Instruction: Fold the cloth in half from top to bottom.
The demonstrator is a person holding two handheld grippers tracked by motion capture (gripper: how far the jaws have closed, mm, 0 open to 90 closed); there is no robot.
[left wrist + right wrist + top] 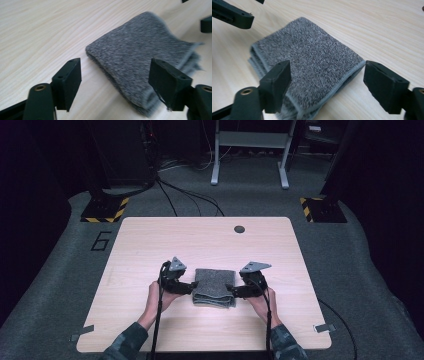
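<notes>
Grey folded towel (pixel 215 287) lies flat between left gripper (pixel 192 287) and right gripper (pixel 231 290); both spread, holding nothing, equally near.

We read one mark: a dark "6" (pixel 101 240) on the grey floor (pixel 60 270), just off the tabletop's (pixel 210 240) far-left corner. No other text, label or brand is legible to us on anything else.
</notes>
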